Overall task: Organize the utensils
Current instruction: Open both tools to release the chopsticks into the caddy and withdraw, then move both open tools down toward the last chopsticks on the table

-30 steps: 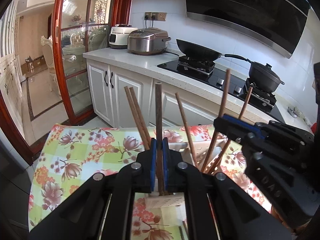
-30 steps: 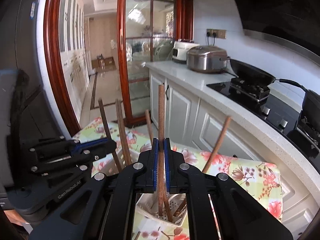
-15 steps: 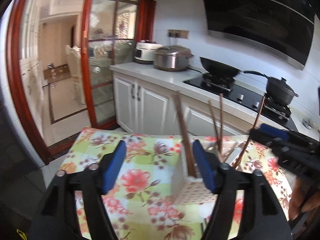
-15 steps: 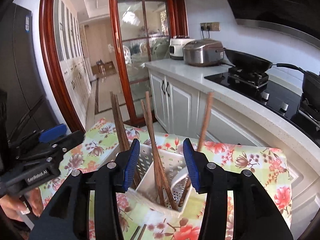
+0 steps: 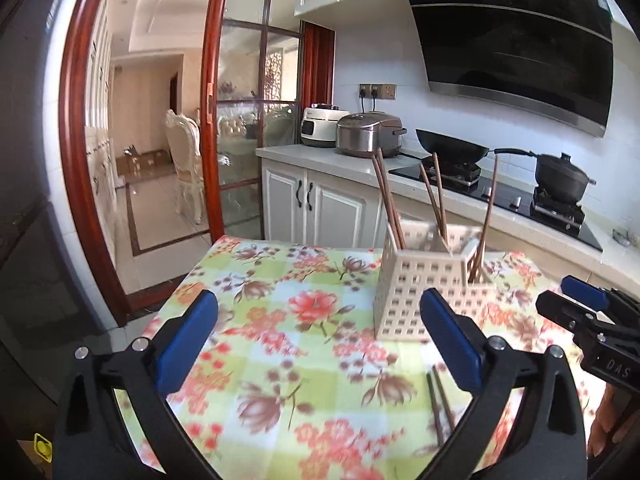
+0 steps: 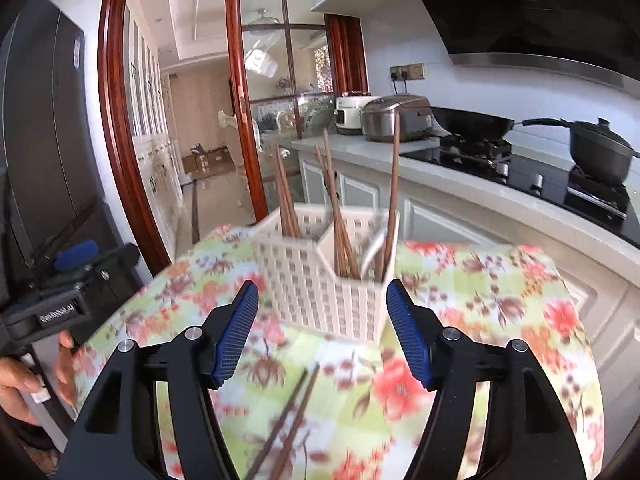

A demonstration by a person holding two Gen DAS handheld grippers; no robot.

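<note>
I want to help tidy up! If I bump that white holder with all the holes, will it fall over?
Probably, yes. The white holder looks like thin plastic full of holes, so likely light. The chopsticks in it stick up far above its rim and lean outward, which may make it top-heavy. It sits on a tablecloth, so a low push might slide it instead.

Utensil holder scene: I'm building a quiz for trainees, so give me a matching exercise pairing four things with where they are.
Things:
1. utensil holder
2. loose chopsticks
3. wok
4. rice cooker

Places:
A. on the stove
B. lying flat on the tablecloth
C. on the white counter, near the doorway
D. standing upright on the tablecloth

Pairs: 1-D, 2-B, 3-A, 4-C
</note>
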